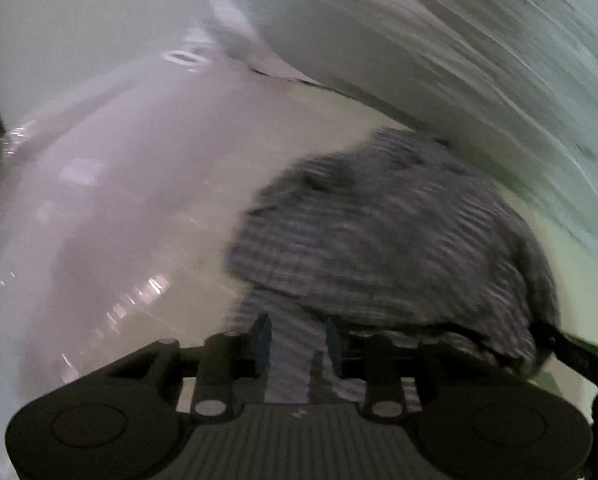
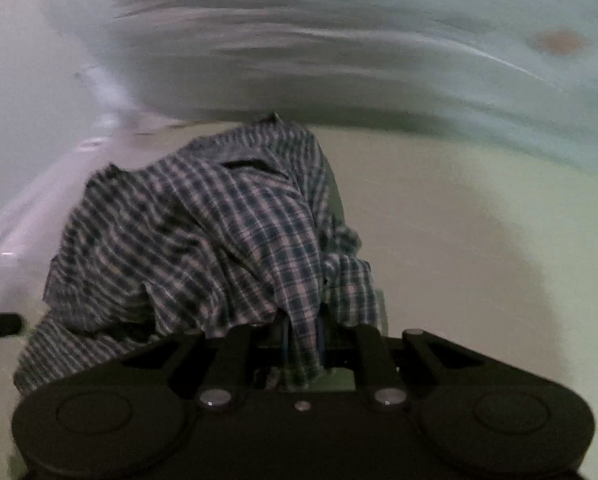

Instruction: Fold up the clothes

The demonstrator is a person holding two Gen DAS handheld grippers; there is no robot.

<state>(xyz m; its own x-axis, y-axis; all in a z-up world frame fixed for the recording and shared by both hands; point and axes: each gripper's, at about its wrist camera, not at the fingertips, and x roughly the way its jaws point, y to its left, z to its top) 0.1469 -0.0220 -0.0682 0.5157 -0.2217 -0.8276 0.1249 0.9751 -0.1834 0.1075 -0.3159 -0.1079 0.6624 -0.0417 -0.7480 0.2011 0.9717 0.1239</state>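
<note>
**Clearance around the shirt**

Open pale table (image 2: pixel 479 240) to the right of the plaid shirt (image 2: pixel 219 232): bare, free passage there. Also bare on the left in the left wrist view, glossy surface (image 1: pixel 99 220) with nothing on it. Bunched shirt (image 1: pixel 379 232) heaped high straight ahead of both grippers, blocking the middle. Blurred pale wall (image 2: pixel 299 40) just behind the heap, closing off the far side. Cloth pinched in right gripper (image 2: pixel 303 336) and between left gripper (image 1: pixel 297 344) fingers.
</note>
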